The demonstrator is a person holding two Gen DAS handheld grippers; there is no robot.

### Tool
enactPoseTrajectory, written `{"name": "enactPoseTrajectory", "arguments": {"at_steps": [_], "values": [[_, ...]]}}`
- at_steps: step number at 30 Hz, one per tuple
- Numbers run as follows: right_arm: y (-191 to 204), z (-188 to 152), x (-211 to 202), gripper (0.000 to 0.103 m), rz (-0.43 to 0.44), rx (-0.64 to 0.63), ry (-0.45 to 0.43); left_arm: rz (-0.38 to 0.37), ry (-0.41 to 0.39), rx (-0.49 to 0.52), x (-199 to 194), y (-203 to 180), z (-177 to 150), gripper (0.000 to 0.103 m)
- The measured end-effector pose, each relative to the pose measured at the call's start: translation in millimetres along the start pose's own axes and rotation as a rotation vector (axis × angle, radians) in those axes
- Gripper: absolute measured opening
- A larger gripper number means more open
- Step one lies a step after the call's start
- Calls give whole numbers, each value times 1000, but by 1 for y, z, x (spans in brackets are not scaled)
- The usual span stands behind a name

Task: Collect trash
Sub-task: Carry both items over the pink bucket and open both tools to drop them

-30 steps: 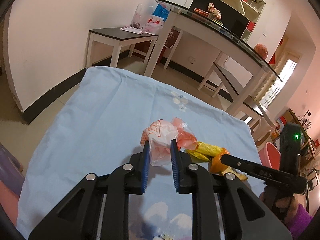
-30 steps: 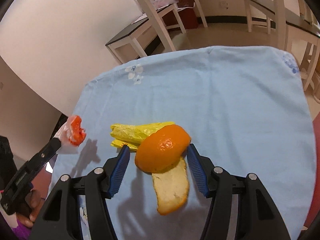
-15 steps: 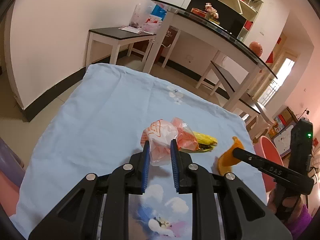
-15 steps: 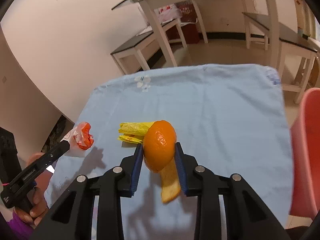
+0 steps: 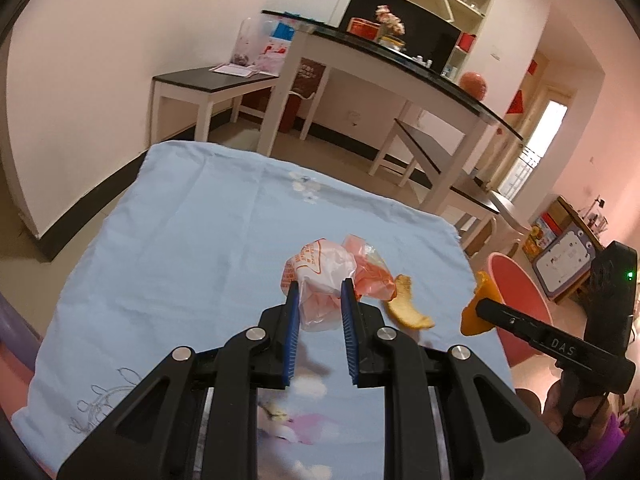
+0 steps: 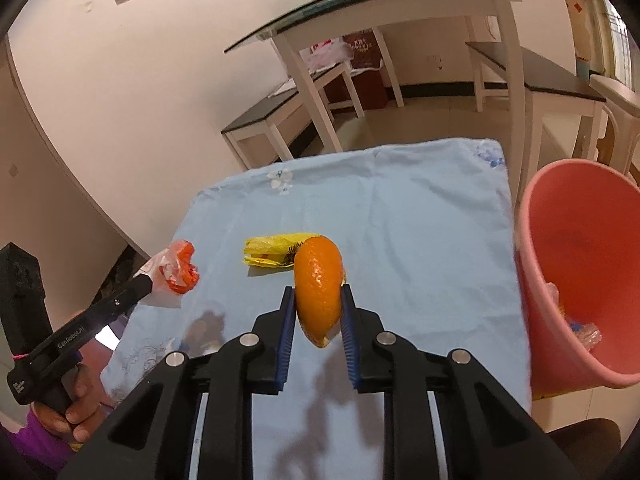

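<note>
The right tool, its jaws just closing, clenched an orange peel and lifted it off the blue-clothed desk beside the pink bin; the left tool gripped a crumpled plastic bag. A yellow wrapper remained.

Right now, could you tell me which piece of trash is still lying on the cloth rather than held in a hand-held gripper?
The yellow wrapper: it lies flat on the blue cloth, while the orange peel and crumpled plastic bag are each gripped and lifted.

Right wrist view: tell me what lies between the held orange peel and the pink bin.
Nothing but bare blue cloth lies between the held orange peel and the pink bin; the right wrist view shows it.
</note>
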State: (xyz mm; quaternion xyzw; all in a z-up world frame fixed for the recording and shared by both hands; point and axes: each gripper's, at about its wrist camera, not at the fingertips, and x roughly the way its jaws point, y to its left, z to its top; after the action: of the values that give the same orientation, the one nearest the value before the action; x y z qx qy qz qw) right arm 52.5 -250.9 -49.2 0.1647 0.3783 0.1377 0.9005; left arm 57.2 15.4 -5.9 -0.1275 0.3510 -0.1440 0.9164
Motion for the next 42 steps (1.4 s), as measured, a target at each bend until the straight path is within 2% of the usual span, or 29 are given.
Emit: {"name": "enactPoseTrajectory", "arguments": {"at_steps": [5,14,22,31,38,42], "values": [[-10,2,-25,21,-28,3,-65,-53,12,47,4,-32,-2,19],[-69,2,-70,21,-133,119,-160,-166,1,160,14,-104,3,19],[-119,3,-101,21,-233,179,-219,-233,20,222,33,-158,3,19],[-169,-11,-115,21,-282,265,-226,-293,79,313,61,-215,-7,20],[-188,-17,-111,21,-290,292,-220,-323,131,371,87,-254,-22,20],[-200,-18,-104,22,-293,308,-212,-341,181,366,106,-264,-28,20]]}}
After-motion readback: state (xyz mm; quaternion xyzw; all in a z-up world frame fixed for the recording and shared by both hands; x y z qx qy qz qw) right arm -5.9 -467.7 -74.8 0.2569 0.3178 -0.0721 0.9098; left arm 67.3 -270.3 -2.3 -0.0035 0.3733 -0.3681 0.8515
